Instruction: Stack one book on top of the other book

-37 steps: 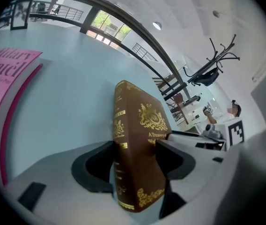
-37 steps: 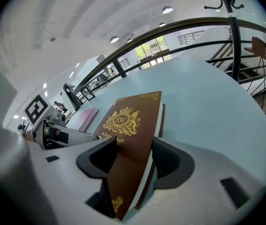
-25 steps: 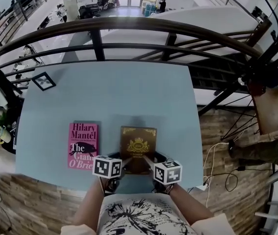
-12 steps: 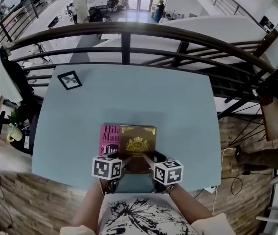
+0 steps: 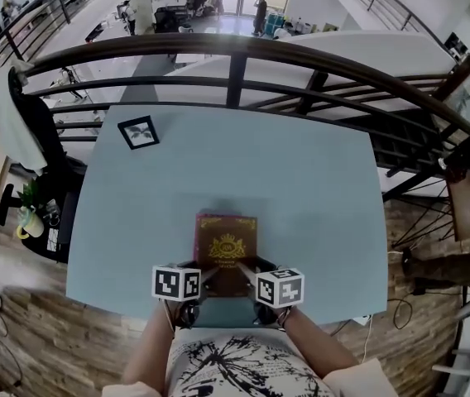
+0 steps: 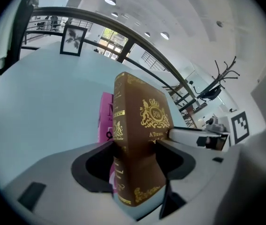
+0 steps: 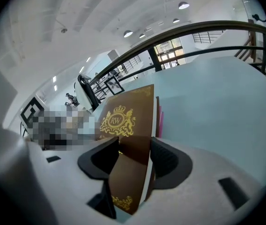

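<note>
A brown book [image 5: 227, 246] with a gold crest is gripped at its near edge by both grippers. My left gripper [image 5: 204, 278] is shut on its near left corner and my right gripper [image 5: 248, 275] on its near right corner. The brown book lies over the pink book [image 5: 199, 218], of which only a thin rim shows. In the left gripper view, the jaws of that gripper [image 6: 134, 149] clamp the brown book [image 6: 142, 125], with the pink book [image 6: 106, 118] beneath it. The right gripper [image 7: 134, 154] clamps the brown book [image 7: 126, 125], pink book's edge [image 7: 160, 122] showing. Whether the books touch I cannot tell.
The books are near the front edge of a light blue table [image 5: 301, 188]. A small framed picture [image 5: 138, 131] lies at its far left corner. A dark railing [image 5: 235, 64] runs behind the table, and a potted plant [image 5: 26, 213] stands on the floor to the left.
Both grippers carried the brown book to the left, from beside the pink book to directly over it. The pink cover, fully visible before, is now almost hidden.
</note>
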